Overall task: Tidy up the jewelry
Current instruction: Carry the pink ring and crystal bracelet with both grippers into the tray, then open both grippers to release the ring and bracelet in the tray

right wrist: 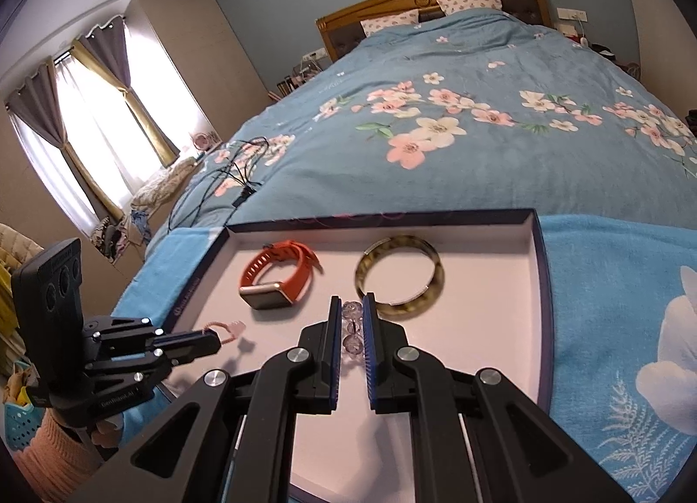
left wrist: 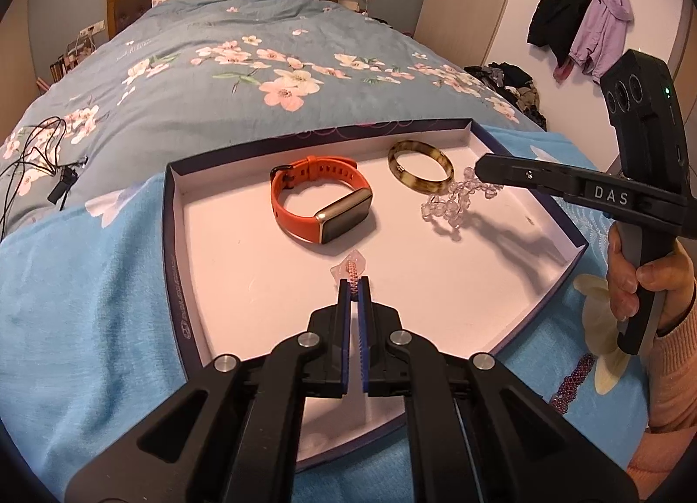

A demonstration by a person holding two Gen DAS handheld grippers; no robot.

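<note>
Left wrist view
Tray: a shallow white-lined box lid (left wrist: 209, 206) with dark blue walls lies on a light blue towel (left wrist: 87, 285) at the foot of the bed (left wrist: 261, 49).
Left gripper (left wrist: 355, 285): its fingers are closed tight on a thin pink braided cord with a pale pendant (left wrist: 353, 265), low over the tray floor at about 6 o'clock from the watch.
Smartwatch: the orange-strapped smartwatch (left wrist: 320, 198) lies in the tray's middle, its screen toward 5 o'clock.
Bangle: a tortoiseshell bangle (left wrist: 420, 171) lies at 2 o'clock from the watch, near the far wall.
Right gripper (left wrist: 481, 165): it comes in from 3 o'clock, its fingers pinched on a clear bead bracelet (left wrist: 453, 198) that hangs down to the tray floor just beside the bangle.
Hand: a hand (left wrist: 631, 280) in a pink sleeve grips the right handle.
Outside the tray: a purple beaded strand (left wrist: 575, 376) and a cream-coloured piece (left wrist: 605, 328) lie on the towel at 4 o'clock.

Right wrist view
Right gripper (right wrist: 350, 320): the fingers are nearly closed on the clear bead bracelet (right wrist: 352, 328), beads stacked between the blue pads.
Bangle (right wrist: 398, 272): at 1 o'clock of the fingertips, close by.
Smartwatch (right wrist: 279, 280): at 10 o'clock.
Left gripper (right wrist: 218, 339): at 9 o'clock, closed on the pink cord (right wrist: 226, 326) above the tray (right wrist: 540, 285).
Bed: black cables (right wrist: 226, 180) lie on the floral quilt (right wrist: 435, 110).
</note>
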